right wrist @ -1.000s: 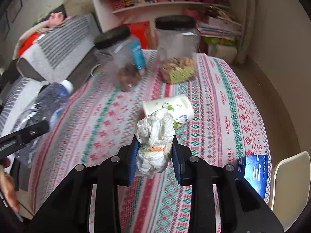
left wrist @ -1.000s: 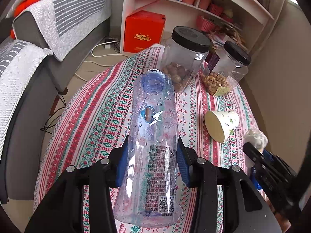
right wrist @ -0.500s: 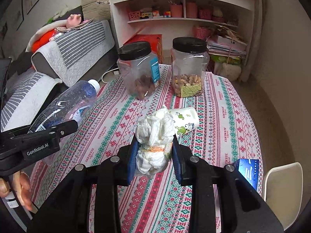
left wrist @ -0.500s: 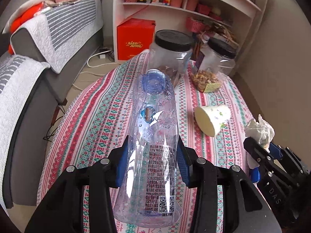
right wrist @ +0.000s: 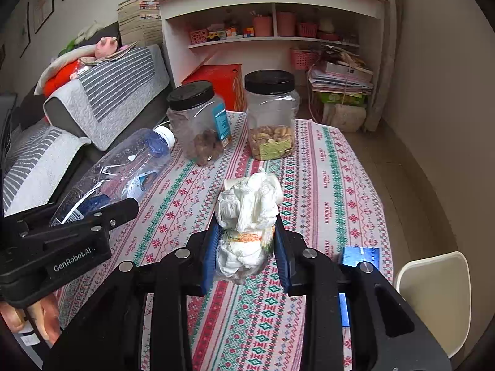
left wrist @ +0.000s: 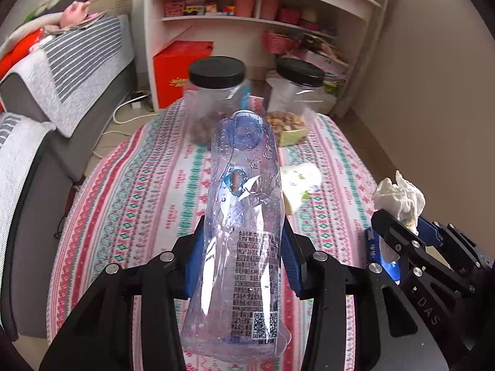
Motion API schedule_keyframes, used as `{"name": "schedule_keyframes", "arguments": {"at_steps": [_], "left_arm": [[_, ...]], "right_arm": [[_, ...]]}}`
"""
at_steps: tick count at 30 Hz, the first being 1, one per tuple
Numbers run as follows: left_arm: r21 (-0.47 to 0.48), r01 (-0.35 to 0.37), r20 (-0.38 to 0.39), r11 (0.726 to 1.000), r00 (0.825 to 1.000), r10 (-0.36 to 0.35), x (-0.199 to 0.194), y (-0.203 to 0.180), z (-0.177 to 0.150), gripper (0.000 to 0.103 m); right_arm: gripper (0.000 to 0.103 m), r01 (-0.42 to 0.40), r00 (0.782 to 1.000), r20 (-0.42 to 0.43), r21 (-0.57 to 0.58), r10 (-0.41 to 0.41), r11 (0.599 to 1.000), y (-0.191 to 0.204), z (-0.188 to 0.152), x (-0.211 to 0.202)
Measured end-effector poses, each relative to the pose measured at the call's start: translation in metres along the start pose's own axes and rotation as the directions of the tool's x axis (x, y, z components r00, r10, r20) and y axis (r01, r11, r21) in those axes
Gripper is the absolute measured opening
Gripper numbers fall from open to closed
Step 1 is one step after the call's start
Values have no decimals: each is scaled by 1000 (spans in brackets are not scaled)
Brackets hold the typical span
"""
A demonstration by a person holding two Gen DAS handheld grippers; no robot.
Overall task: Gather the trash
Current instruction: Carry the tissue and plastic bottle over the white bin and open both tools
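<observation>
Left tool (left wrist: 244, 256): clamps empty plastic water bottle (left wrist: 244, 232) mid-body, neck toward 12 o'clock. Right tool (right wrist: 246, 247): pinches crumpled tissue wad (right wrist: 247, 216). Both raised off table (right wrist: 340, 185), likely bin-bound.

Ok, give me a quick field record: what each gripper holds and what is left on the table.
left gripper: shut on clear plastic bottle
right gripper: shut on crumpled tissue wad
left on table: paper cup on its side; two black-lidded jars; blue box
bin: none in view
</observation>
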State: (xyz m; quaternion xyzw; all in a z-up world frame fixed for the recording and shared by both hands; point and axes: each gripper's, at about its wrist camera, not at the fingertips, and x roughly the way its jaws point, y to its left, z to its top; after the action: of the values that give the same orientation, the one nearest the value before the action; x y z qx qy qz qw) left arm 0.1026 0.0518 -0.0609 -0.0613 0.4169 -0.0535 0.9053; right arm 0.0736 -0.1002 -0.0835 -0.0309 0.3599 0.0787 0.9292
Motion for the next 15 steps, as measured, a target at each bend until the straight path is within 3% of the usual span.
{"name": "schedule_keyframes", "arguments": {"at_steps": [15], "left_arm": [[71, 88, 2, 994, 996, -88, 3, -63, -4, 44]], "right_arm": [[30, 76, 997, 15, 78, -77, 994, -55, -8, -23]]}}
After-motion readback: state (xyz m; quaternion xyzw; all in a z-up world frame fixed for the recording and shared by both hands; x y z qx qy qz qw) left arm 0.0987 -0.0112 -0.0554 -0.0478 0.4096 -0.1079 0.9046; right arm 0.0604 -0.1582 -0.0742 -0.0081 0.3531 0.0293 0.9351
